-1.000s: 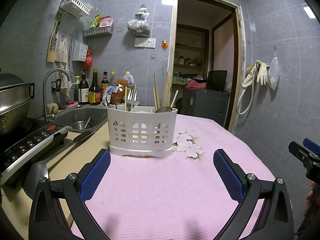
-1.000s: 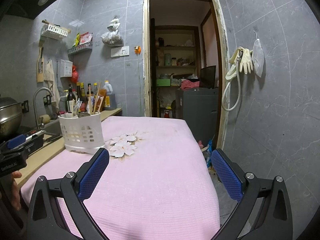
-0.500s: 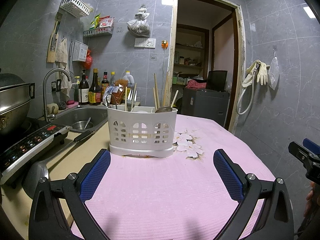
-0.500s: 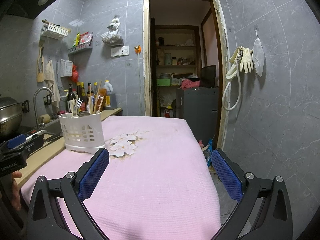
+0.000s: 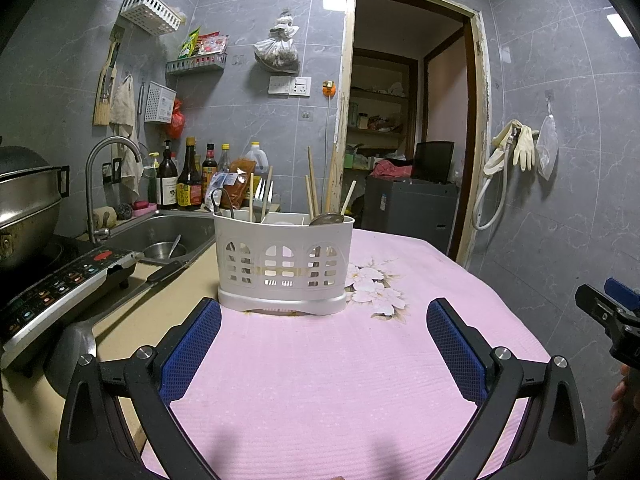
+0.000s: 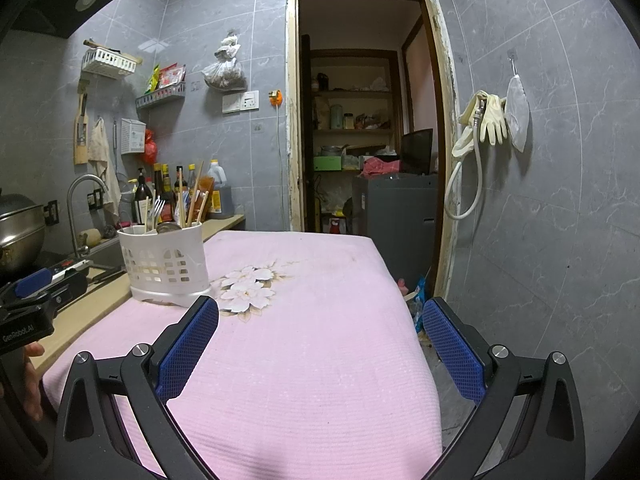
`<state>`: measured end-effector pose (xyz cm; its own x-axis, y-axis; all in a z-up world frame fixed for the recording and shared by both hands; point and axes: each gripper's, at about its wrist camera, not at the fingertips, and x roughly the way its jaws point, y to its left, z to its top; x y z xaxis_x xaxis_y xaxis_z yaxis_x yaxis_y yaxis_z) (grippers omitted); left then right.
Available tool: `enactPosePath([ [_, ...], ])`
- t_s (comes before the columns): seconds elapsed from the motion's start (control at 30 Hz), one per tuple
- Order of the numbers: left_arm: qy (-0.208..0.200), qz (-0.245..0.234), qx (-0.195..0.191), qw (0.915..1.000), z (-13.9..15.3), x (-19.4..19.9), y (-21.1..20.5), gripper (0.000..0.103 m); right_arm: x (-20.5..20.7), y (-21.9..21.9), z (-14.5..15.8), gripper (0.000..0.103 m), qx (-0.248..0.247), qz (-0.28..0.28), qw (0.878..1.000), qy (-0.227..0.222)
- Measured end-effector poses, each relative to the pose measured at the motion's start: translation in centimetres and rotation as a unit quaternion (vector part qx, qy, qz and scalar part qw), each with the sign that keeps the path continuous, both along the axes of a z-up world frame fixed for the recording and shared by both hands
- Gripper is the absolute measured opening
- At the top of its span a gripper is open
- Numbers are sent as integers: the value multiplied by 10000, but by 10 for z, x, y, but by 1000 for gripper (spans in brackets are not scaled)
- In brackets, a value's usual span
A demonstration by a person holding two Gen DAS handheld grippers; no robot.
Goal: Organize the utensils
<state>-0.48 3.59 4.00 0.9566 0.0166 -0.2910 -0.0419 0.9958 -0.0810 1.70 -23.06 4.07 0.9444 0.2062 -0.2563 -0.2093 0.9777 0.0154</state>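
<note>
Your left gripper (image 5: 323, 340) and right gripper (image 6: 320, 338) both hover over the pink-covered bench (image 5: 320, 380), fingers spread wide, holding nothing. The white caddy (image 5: 283, 263) stands near the bench's left edge, by the sink (image 5: 168, 232), straight ahead of your left gripper. Chopsticks (image 5: 312, 188), a fork (image 5: 265, 196) and a spoon (image 5: 327, 219) stand upright inside. These look light, stiff and slippery; take each by its exposed upper shaft. The plastic caddy will likely tip easily, so lift straight up.
</note>
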Motion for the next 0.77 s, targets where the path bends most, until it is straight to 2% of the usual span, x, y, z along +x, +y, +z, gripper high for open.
enactPosePath([
  [0.77,5,87,-8,10000,-4,-1,-2,101,-1,1,1,103,-1,-6,10000,4],
])
